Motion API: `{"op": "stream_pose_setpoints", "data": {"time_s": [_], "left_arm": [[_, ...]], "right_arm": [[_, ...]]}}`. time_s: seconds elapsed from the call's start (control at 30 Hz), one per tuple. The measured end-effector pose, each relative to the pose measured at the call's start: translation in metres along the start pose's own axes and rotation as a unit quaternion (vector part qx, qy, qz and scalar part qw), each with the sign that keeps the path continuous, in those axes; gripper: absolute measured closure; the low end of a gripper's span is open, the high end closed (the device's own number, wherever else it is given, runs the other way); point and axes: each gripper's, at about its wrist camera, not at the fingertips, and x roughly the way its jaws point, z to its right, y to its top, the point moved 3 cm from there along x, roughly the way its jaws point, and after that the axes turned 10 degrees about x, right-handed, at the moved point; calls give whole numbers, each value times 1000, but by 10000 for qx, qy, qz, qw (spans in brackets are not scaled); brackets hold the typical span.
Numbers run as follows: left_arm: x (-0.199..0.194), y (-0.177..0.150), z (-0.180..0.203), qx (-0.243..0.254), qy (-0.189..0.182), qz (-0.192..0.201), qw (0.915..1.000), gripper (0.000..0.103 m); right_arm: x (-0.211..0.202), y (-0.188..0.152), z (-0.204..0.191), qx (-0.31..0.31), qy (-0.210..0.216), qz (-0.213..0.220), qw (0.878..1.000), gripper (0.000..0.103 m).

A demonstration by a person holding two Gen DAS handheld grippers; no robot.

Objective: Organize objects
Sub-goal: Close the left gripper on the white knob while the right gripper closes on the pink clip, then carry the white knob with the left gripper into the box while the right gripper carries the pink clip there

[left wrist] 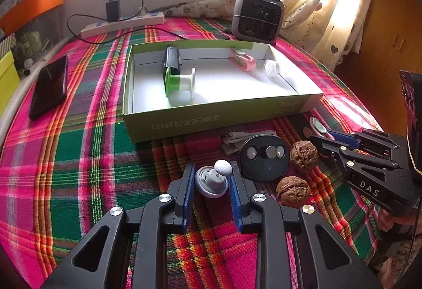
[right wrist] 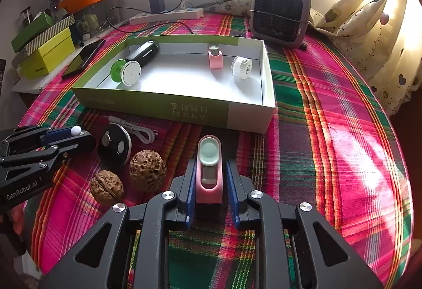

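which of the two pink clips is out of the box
The pink clip between the right gripper jaws, on the plaid cloth; the other pink clip lies inside the box.

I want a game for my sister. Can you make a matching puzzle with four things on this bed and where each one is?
Things:
1. grey knob
2. pink clip
3. green spool
4. phone

Places:
A. inside the box
B. between the fingers of the left gripper
C. on the cloth, left of the box
D. between the fingers of the right gripper

Pairs: 1-B, 2-D, 3-A, 4-C
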Motion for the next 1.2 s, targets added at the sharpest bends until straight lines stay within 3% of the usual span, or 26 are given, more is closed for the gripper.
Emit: {"op": "stream_pose_setpoints", "data": {"time_s": [1.2], "left_arm": [[-4, 5, -1, -95, -27, 27, 9999, 81]], "right_arm": [[-4, 0, 2, 175, 195, 33, 9997, 85]]}}
